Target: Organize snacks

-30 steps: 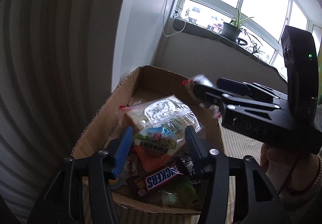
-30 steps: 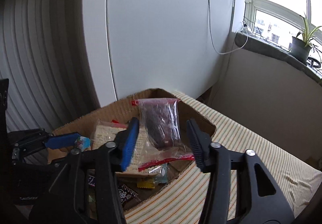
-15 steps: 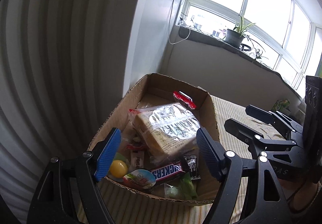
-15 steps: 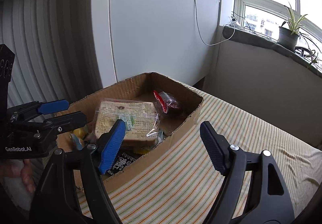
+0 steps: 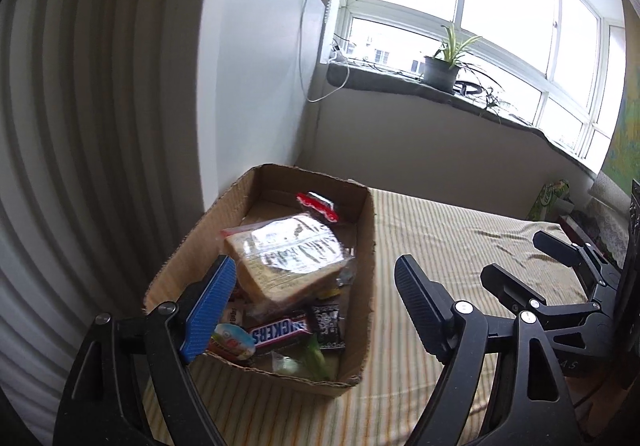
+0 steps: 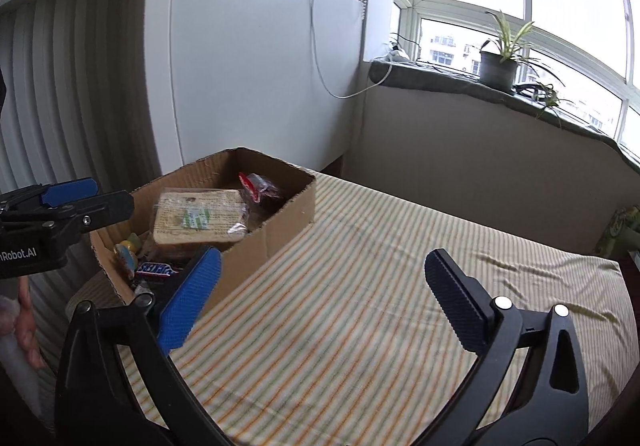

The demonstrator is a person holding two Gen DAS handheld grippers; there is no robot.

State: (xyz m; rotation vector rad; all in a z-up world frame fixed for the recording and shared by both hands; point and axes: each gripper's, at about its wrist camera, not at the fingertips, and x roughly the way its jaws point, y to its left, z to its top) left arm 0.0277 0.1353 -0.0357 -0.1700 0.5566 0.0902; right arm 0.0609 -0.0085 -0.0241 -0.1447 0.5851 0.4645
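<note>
1. At the far left, the left claw is seen wide open and empty, held above the near end of the cardboard box.
2. Inside the box the snacks are gathered: a wrapped sandwich lies on top in the middle, a Snickers bar and a small black packet are near the front wall, and a red-sealed bag is at the far end.
3. A round snack with a colourful lid is seen just beside the Snickers bar, partly hidden by the blue finger.
4. To the right of the box, the striped cloth of the surface carries no snack in either view.
5. At the far right, the right claw is also wide open and holds nothing; it is kept over the cloth, apart from the box.
6. The task is judged to be nearly done or done, since all visible snacks are in the box; tidying inside it may remain.
</note>
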